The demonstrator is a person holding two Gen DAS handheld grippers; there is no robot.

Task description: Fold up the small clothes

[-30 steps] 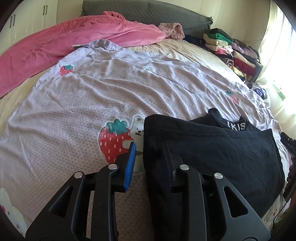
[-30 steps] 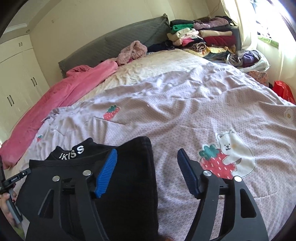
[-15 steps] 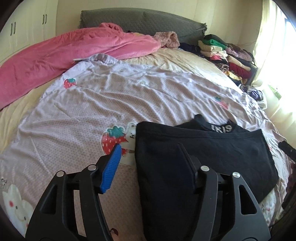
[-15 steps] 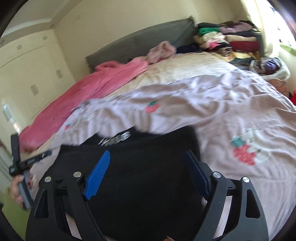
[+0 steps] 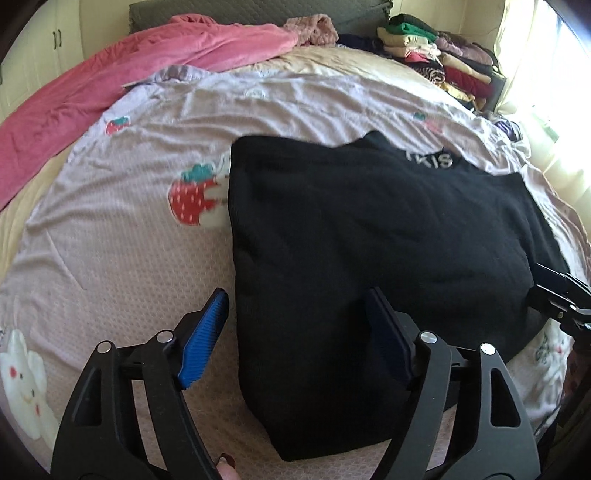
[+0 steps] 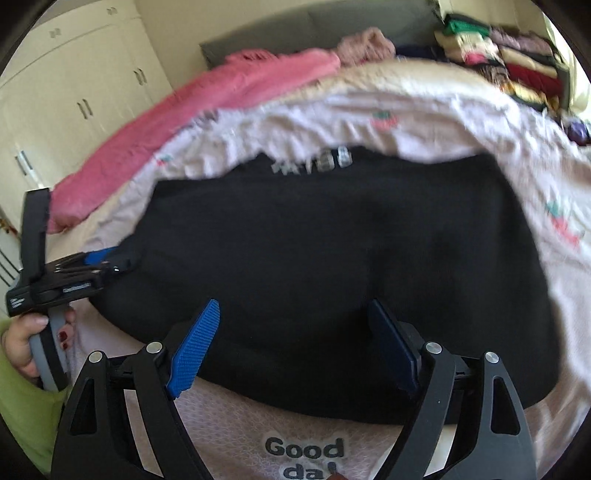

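Note:
A black garment (image 5: 369, 236) with white lettering at its collar lies folded on the lilac bedspread (image 5: 122, 236). My left gripper (image 5: 295, 332) hovers over the garment's left edge with its jaws opening. One blue pad (image 5: 203, 339) is over the bedspread and the other over the cloth, and neither presses on it. In the right wrist view the garment (image 6: 332, 251) fills the middle. My right gripper (image 6: 295, 343) stands open above its near edge with nothing gripped. The left gripper (image 6: 92, 264) shows there at the garment's left corner, held by a hand (image 6: 26, 339).
A pink blanket (image 5: 110, 77) lies along the far left of the bed. A stack of folded clothes (image 5: 443, 62) sits at the far right beside a grey headboard (image 5: 240, 11). Cream wardrobe doors (image 6: 74, 92) stand at the left. The bedspread bears strawberry prints (image 5: 192, 199).
The left jaws have spread wide and let go of the garment's edge. Both grippers have drawn back toward the near side, and the right one has swung left over the garment.

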